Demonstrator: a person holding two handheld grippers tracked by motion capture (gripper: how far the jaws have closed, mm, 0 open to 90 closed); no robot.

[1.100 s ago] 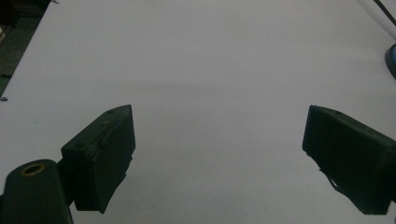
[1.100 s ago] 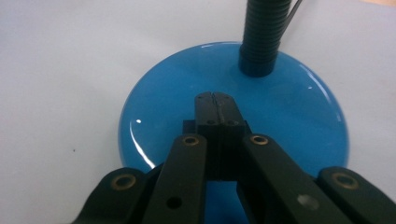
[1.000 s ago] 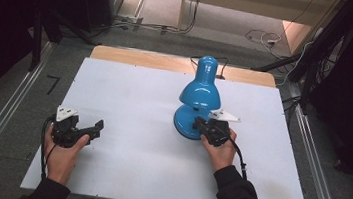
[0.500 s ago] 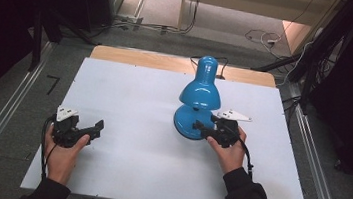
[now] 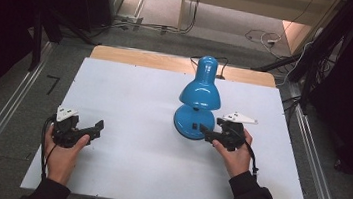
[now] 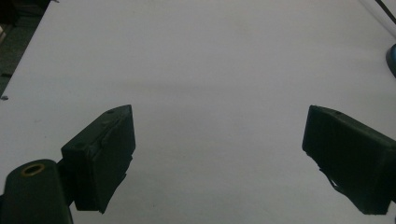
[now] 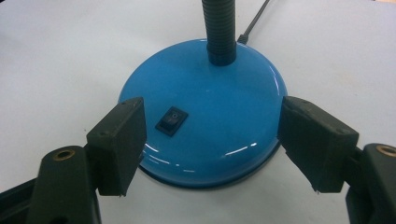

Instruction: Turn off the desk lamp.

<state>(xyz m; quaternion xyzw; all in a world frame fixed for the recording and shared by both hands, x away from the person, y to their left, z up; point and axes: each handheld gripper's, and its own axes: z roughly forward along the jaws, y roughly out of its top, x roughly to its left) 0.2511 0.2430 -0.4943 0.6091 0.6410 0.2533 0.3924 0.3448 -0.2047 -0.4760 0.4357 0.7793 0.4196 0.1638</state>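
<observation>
Right claw (image 7: 212, 135) backed off lamp base (image 7: 205, 107), gaping

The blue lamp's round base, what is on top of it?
On the round blue metal lamp base sit a small black rocker switch and a black ribbed neck. The blue shade overhangs part of the base in the high view.

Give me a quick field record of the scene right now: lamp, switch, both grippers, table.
lamp: blue desk lamp upright on the table, shade tipped down over its round base
switch: black rocker switch on the base top
right gripper: right gripper open, jaws either side of the base's near edge
left gripper: left gripper open, over bare table, apart from the lamp
table: white table
</observation>
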